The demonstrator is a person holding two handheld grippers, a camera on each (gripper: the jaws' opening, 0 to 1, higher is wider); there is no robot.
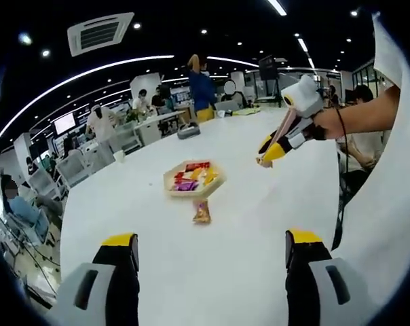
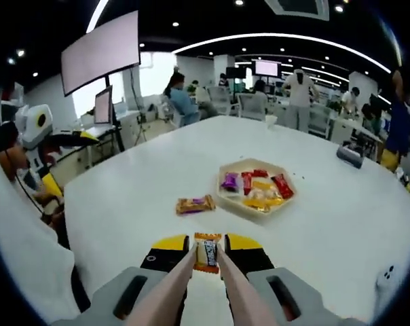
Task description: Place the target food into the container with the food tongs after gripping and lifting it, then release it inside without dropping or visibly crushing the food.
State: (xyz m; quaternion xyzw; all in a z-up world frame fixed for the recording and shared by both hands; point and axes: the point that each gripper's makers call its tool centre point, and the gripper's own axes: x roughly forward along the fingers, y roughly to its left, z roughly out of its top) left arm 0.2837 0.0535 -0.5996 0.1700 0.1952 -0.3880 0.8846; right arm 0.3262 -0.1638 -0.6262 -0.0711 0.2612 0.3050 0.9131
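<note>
Looking along the left gripper (image 1: 210, 252) in the left gripper view, its two yellow-tipped jaws stand wide apart with nothing between them, released over the white table (image 1: 259, 224). At about twelve o'clock from the jaws sits the hexagonal container (image 1: 193, 178), already holding several wrapped snacks. Just beside its near edge a wrapped snack (image 1: 201, 212) lies on the table. At two o'clock the right gripper (image 1: 269, 155) hangs above the table with pink food tongs (image 1: 278, 136) in it and a small piece at the tong tips.

In the right gripper view, the right gripper (image 2: 207, 252) is clenched on the food tongs (image 2: 191, 288), and the tong tips pinch an orange-wrapped snack bar (image 2: 207, 252), which looks intact. The container (image 2: 256, 187) lies at about one o'clock, well apart from the tips. A second wrapped snack (image 2: 195, 204) rests on the table (image 2: 123, 190) at twelve o'clock, near the container.

By my reading, gripping and lifting are done; carrying over the container and releasing inside remain.
</note>
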